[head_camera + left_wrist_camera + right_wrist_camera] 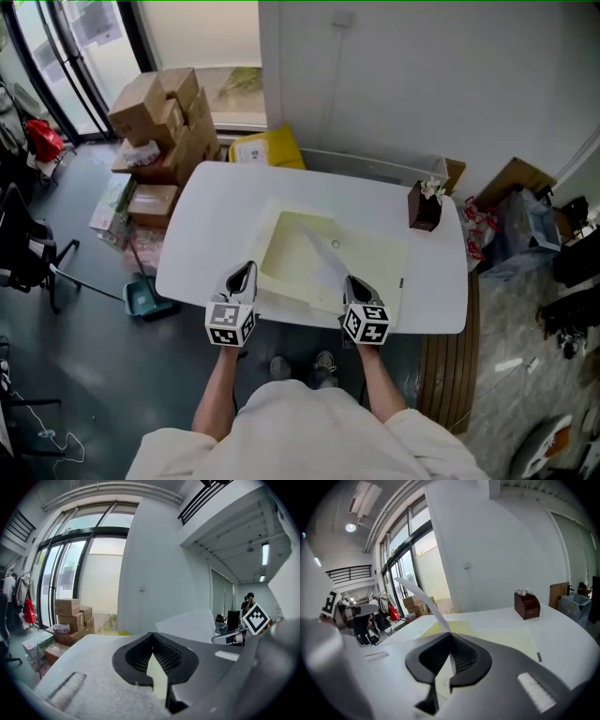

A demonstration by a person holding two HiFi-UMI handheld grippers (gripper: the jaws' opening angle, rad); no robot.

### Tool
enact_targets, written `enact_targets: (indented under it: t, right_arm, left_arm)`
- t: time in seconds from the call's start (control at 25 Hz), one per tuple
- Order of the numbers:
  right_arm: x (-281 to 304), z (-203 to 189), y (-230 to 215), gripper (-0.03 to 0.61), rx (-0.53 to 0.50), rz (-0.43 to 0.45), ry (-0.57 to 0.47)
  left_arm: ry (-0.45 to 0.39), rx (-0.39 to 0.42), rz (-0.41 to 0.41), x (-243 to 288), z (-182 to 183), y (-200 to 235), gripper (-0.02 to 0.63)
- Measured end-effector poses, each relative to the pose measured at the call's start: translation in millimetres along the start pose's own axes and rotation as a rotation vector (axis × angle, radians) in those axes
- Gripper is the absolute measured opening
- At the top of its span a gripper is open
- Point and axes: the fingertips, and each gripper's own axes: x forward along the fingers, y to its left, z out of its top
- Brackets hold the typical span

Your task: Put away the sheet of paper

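Two hand-held grippers work at the near edge of a white rounded table [216, 202].

Right gripper [355, 282]: the jaws are fully together and pinch the near end of the white sheet of paper [323, 261]. The sheet is off the table, above a pale yellow folder [375, 253] that lies flat at mid-table. The sheet's long axis runs from the jaws toward the far wall, slanting left, with the free end raised.

Left gripper [247, 269]: the jaws are together at the tips, at the folder's near left edge. A cream strip sits between the pads.

The head view gives the sheet's heading but flattens it. Only the right gripper view shows the sheet rising from the jaw tips and curling up to the left. The left gripper view shows its broad white face, with the right gripper just beside it.

A dark brown wooden box [425, 207] stands at the table's far right corner, well apart from the sheet.
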Motion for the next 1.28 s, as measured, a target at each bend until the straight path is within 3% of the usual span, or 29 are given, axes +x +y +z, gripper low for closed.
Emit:
enact_targets:
  t: [0.24,0.6,0.88,1.28]
  right_arm:
    - [11.5,-18.9,-38.5,0.002,0.038,-0.066,0.051]
    - [22.5,-53.4,-85.1,0.002,0.009,-0.116,0.188]
    - [26.2,-84.3,-93.5,0.002,-0.051,-0.089,0.305]
    - [47.1,-93.8,-73.9,0.002,-0.104,-0.008,0.360]
  left_arm:
    - [0.011,0.002,0.006,2.9,-4.1,-0.9,0.003]
    - [0.012,0.009,-0.003,13.8,-0.4,-8.2,0.003]
    - [0.027,0.009,-0.003,16.3,-5.2,-13.6,0.003]
    - [0.036,0.002,0.032,10.1,-9.2,-8.7,0.003]
